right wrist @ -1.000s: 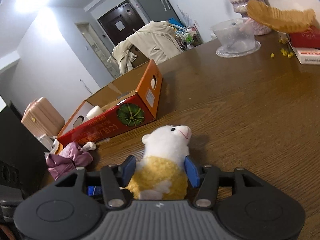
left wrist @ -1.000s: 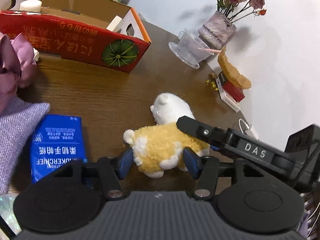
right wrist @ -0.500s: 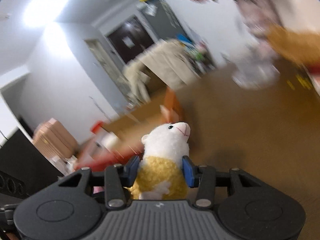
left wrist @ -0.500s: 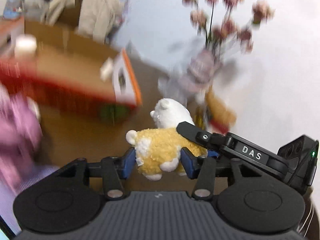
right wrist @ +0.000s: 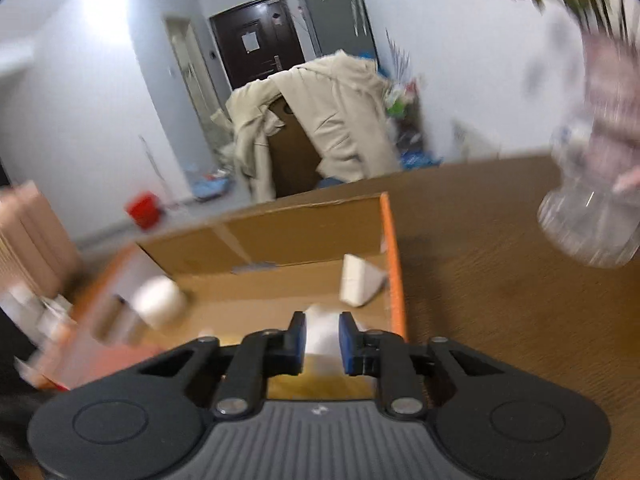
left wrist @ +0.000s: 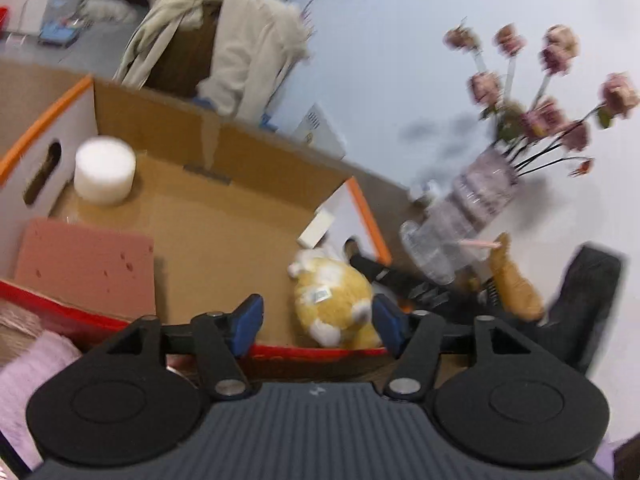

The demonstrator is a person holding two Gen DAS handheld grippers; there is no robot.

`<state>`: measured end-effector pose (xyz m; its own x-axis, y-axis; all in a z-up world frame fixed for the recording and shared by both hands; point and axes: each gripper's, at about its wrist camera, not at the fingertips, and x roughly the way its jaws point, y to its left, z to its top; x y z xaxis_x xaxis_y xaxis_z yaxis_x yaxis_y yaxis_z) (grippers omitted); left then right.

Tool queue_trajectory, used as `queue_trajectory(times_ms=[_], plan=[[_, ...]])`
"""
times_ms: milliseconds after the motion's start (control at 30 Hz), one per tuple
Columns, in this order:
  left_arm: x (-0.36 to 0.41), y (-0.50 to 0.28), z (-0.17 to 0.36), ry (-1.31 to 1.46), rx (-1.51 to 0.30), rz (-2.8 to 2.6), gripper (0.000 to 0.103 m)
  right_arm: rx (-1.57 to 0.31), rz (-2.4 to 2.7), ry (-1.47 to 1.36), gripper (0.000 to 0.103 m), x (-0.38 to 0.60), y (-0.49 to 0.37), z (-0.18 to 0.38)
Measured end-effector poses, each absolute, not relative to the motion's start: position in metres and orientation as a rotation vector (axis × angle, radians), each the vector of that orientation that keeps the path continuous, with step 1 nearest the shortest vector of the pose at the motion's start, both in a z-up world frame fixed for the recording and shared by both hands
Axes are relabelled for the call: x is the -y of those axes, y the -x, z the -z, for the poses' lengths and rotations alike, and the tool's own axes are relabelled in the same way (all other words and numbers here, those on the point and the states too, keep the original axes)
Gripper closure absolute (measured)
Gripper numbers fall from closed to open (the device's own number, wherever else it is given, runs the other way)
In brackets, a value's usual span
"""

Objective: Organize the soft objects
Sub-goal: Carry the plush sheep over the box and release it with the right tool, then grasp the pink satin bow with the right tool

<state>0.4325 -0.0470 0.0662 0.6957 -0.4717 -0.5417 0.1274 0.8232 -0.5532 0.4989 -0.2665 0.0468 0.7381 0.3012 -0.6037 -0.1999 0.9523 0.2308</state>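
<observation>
The yellow and white plush sheep (left wrist: 334, 300) hangs over the right end of the open cardboard box (left wrist: 224, 216), tail toward me. My left gripper (left wrist: 316, 320) is open, its blue pads apart, with the plush between them but only near the right pad. My right gripper (right wrist: 322, 342) is shut on the plush's white head (right wrist: 322, 334) above the box's inside (right wrist: 256, 292). The right gripper's black body (left wrist: 404, 280) shows behind the plush in the left wrist view.
Inside the box lie a white foam cylinder (left wrist: 105, 169), a pink sponge block (left wrist: 86, 262) and a white wedge (right wrist: 358, 280). A clear cup (left wrist: 430, 248) and a vase of pink flowers (left wrist: 488, 184) stand right of the box. Lilac fabric (left wrist: 28, 380) lies at the lower left.
Both grippers lifted the plush off the table and carried it over the box. My left gripper has opened off the plush. The right gripper has closed tighter on its head.
</observation>
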Motion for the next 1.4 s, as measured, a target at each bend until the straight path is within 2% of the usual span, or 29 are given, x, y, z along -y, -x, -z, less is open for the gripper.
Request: queue_trajectory(times_ms=[167, 267, 367, 433, 567, 600, 867, 1067, 1400], plan=[[0.017, -0.389, -0.092, 0.503, -0.656, 0.348, 0.037, -0.601, -0.214, -0.057, 0.082, 0.261, -0.467, -0.063], [-0.006, -0.352, -0.117, 0.460, -0.579, 0.323, 0.035, -0.520, -0.242, -0.063, 0.070, 0.268, -0.438, -0.092], [-0.026, -0.315, -0.136, 0.420, -0.513, 0.288, 0.028, -0.457, -0.305, -0.074, 0.058, 0.276, -0.402, -0.119], [-0.035, -0.288, -0.141, 0.391, -0.482, 0.256, 0.025, -0.418, -0.351, -0.076, 0.054, 0.279, -0.373, -0.130], [-0.039, -0.231, -0.124, 0.343, -0.443, 0.242, 0.016, -0.367, -0.404, -0.081, 0.037, 0.280, -0.305, -0.129], [-0.038, -0.219, -0.115, 0.332, -0.439, 0.243, 0.015, -0.365, -0.412, -0.086, 0.036, 0.280, -0.289, -0.122], [-0.023, -0.144, -0.035, 0.328, -0.528, 0.222, 0.014, -0.485, -0.445, -0.053, 0.036, 0.252, -0.171, -0.041], [-0.025, -0.135, -0.039, 0.301, -0.510, 0.237, 0.014, -0.488, -0.493, -0.030, 0.037, 0.231, -0.148, -0.039], [-0.013, -0.153, -0.036, 0.276, -0.528, 0.243, 0.015, -0.544, -0.501, -0.011, 0.037, 0.219, -0.168, -0.025]])
